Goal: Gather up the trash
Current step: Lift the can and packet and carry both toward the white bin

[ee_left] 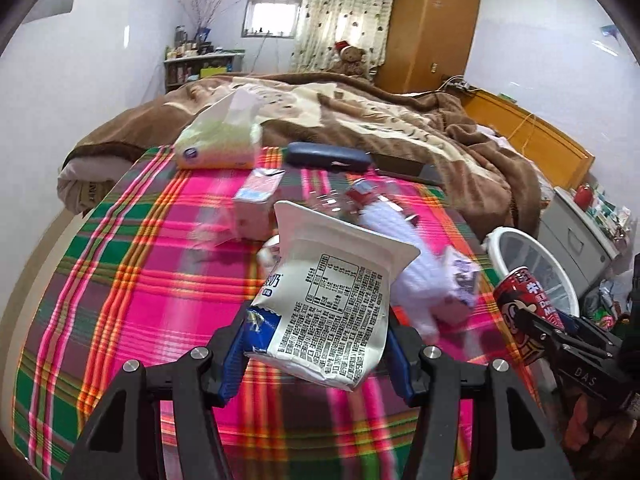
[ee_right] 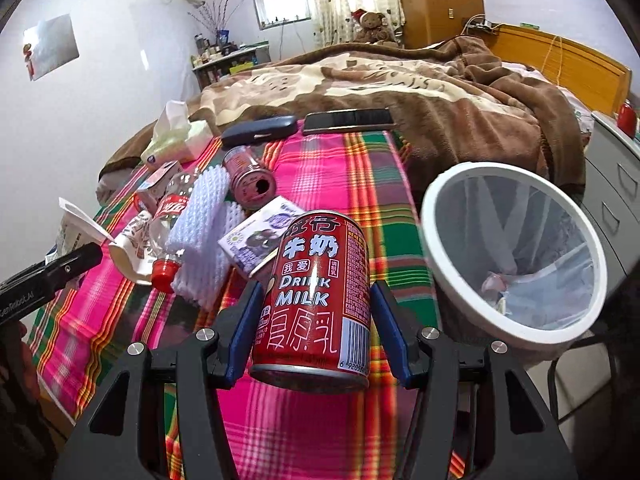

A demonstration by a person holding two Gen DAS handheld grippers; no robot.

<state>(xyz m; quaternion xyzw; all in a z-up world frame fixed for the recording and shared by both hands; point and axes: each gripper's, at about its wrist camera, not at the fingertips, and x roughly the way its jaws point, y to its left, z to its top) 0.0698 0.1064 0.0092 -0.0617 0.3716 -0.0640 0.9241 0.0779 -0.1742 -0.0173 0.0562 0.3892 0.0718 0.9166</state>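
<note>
Right gripper (ee_right: 316, 320) clamps red milk can (ee_right: 316, 300): rigid, slick; mid-body hold. Left gripper (ee_left: 316, 344) pinches milk pouch (ee_left: 332, 308): limp, light.

cans 2 (ee_right: 314, 300) (ee_right: 249, 178) | cartons 2 (ee_right: 262, 236) (ee_right: 160, 178) | bottle 1 (ee_right: 170, 224) | bin 1 (ee_right: 472, 304)

**Materials and finishes on the bed**

The red milk can (ee_right: 316, 300) is glossy printed metal. The white pouch (ee_left: 328, 312) looks like smooth, creased plastic film with matt print. The plaid sheet (ee_right: 352, 168) is woven cloth; the brown blanket (ee_right: 460, 96) is fuzzy fleece. The bin (ee_right: 516, 256) has a smooth white plastic rim and a thin translucent liner. The foam net (ee_right: 204, 240) is bumpy white foam
</note>
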